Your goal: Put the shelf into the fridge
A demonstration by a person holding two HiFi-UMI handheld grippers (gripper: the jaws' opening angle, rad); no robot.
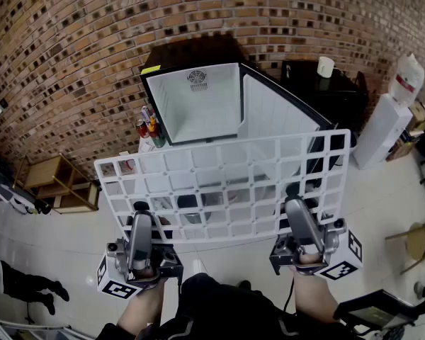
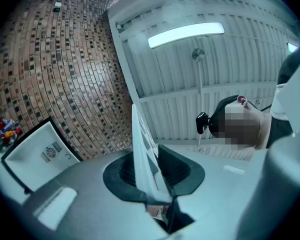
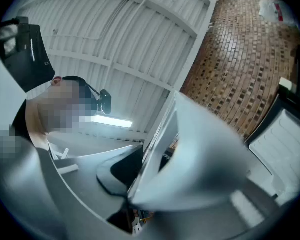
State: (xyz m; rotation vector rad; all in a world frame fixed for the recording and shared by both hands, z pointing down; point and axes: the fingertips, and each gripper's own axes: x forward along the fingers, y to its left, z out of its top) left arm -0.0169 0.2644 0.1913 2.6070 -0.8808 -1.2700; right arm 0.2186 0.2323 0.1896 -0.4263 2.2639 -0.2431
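Observation:
A white plastic grid shelf (image 1: pixel 223 179) is held flat in the air in front of the small black fridge (image 1: pixel 198 98), whose door (image 1: pixel 276 119) stands open to the right. My left gripper (image 1: pixel 142 214) is shut on the shelf's near edge at the left, my right gripper (image 1: pixel 294 202) on the near edge at the right. In the left gripper view the shelf (image 2: pixel 142 149) runs edge-on between the black pads (image 2: pixel 177 166). The right gripper view shows the shelf edge (image 3: pixel 157 144) clamped between the jaws too. The fridge's white inside (image 1: pixel 198 105) has no shelf in it.
Cans and bottles (image 1: pixel 147 127) stand left of the fridge. A wooden rack (image 1: pixel 57 183) sits at the left wall. A dark cabinet (image 1: pixel 319 91) and a water dispenser (image 1: pixel 397 112) stand at the right, a chair (image 1: pixel 411 243) at the far right. Brick wall (image 1: pixel 92 41) behind.

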